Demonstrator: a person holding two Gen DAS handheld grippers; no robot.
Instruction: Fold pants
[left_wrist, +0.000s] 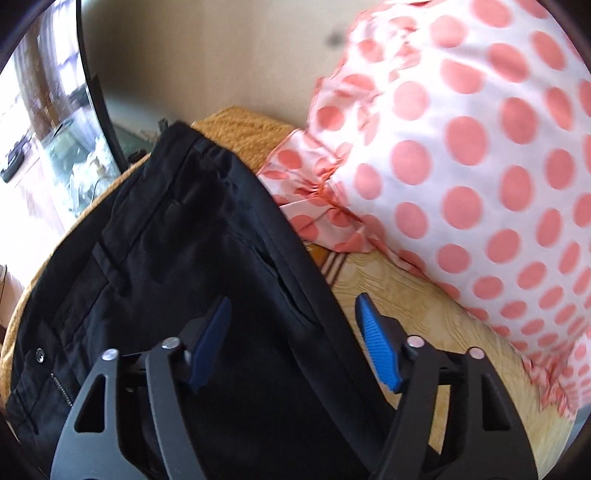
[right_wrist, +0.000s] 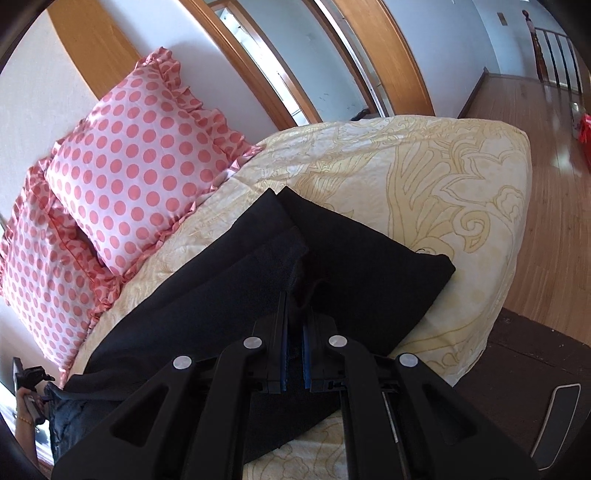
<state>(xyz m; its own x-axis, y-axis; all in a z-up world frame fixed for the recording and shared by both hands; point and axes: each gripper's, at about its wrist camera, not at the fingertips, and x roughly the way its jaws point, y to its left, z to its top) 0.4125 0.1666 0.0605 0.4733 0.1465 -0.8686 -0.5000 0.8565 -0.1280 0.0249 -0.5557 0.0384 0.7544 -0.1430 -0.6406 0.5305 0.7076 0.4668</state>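
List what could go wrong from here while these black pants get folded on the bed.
1. The right gripper is shut on only a small pinch of the black fabric pants; a pull could slip it free.
2. The left gripper is open above the waist end, straddling the pants' edge; closing there may also catch the pale yellow patterned bed cover.
3. The pink polka-dot ruffled pillows lie close beside the pants, so a swung fold could snag on them.
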